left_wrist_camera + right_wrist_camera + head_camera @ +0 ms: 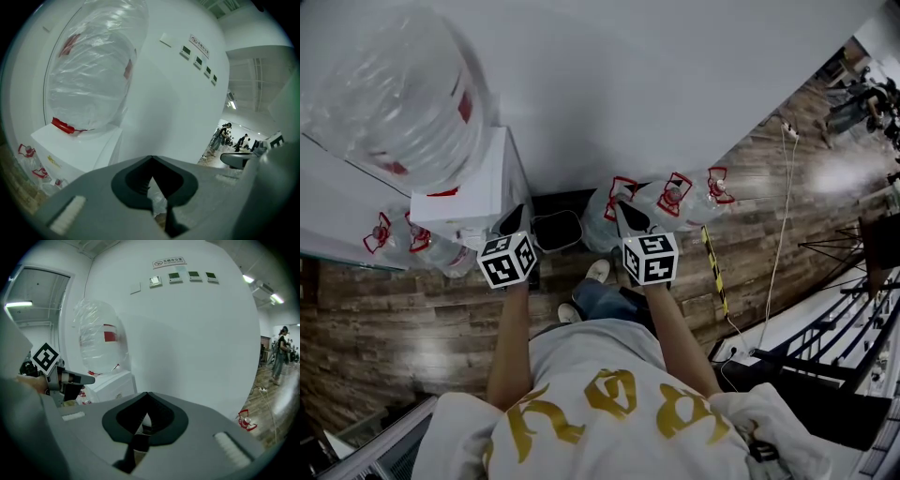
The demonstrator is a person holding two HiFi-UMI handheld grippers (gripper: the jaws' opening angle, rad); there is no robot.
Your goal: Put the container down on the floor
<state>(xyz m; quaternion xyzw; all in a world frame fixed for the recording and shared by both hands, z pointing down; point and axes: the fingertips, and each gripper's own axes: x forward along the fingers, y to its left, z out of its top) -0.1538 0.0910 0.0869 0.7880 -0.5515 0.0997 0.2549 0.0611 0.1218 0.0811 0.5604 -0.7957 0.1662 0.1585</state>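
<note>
**At the water dispenser: both grippers empty, jugs above and below**

Up at 10 o'clock in your head view, the large clear plastic-wrapped water jug sits on top of the white box-shaped dispenser, well off the ground. On the dark wood-plank floor, three clear jugs with red handles stand along the white wall. They are at about 1 o'clock from your right gripper. Two more jugs rest at 9 o'clock from the dispenser's foot. A dark open bin stands between the dispenser and the three jugs, at 12 o'clock from your shoes.

Your left gripper and right gripper are held out side by side, both pointing toward 12 o'clock. Each has its jaws pressed together to a point. Each gripper's own view shows nothing caught between them.

This scene fits two stages. Either a jug already stands on the floor among the others and has been let go, or the jug on the dispenser is the one meant to come down. The pictures do not settle which. If a jug is yet to be carried, I judge it would need spread jaws, both grippers for its bulk, and care on the slippery film.
</note>
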